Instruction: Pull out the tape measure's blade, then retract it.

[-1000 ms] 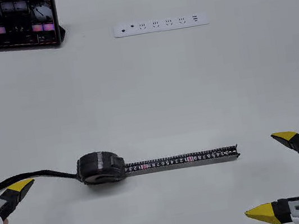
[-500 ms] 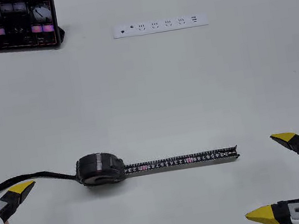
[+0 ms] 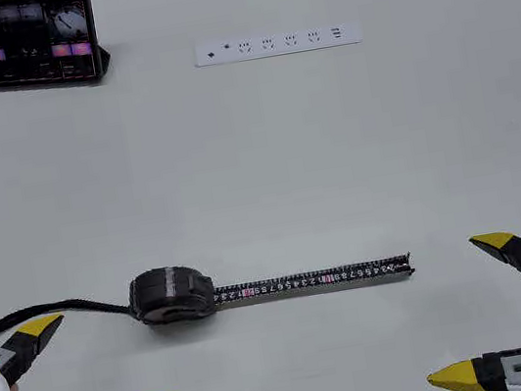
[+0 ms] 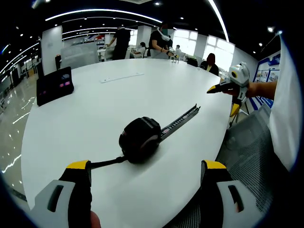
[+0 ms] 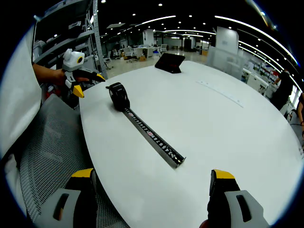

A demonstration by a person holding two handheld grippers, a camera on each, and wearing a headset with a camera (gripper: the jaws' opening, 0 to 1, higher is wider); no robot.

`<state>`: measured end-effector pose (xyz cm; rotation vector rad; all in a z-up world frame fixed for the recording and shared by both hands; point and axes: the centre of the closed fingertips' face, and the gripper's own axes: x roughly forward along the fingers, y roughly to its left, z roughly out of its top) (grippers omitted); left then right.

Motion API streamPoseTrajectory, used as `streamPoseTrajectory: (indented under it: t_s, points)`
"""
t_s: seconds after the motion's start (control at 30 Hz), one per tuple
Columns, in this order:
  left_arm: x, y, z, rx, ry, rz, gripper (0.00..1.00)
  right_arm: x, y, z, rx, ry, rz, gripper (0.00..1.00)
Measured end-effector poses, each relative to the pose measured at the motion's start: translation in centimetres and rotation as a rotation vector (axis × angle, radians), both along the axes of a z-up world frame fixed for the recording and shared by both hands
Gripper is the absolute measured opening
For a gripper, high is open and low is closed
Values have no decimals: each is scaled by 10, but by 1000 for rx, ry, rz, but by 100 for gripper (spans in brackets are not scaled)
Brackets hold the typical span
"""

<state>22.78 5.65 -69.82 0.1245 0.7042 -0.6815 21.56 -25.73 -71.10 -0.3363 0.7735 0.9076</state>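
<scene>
Two grippers [image 3: 113, 361] [image 3: 452, 311] — one tape measure [image 3: 172, 294], tablet [image 3: 23, 40], power strip [image 3: 276, 44]

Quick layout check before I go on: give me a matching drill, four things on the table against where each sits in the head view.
Things:
1. tape measure case
2. blade tip
3. tablet
4. power strip

Places:
a. far side, middle, lying flat
b. on the right gripper's side, apart from it
c. far left, propped up
d. on the left gripper's side, strap trailing left

Pairs: 1-d, 2-b, 3-c, 4-a
</scene>
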Motion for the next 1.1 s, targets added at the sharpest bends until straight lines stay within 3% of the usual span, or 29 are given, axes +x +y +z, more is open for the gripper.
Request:
streamPoseTrajectory:
  t_s: [0.1, 0.3, 0.57, 1.1]
  points:
    - [8, -2, 3, -39, -1, 47, 94, 1, 0, 1, 0, -1, 1, 99]
    - [15, -7, 2, -36, -6, 63, 95, 2, -1, 0, 0, 1, 1, 99]
    - [21, -21, -3, -69, 22, 76, 95, 3, 2, -1, 10, 10, 3, 99]
    - [21, -44, -15, -110, 75, 73, 94, 3, 1, -3, 12, 23, 2, 99]
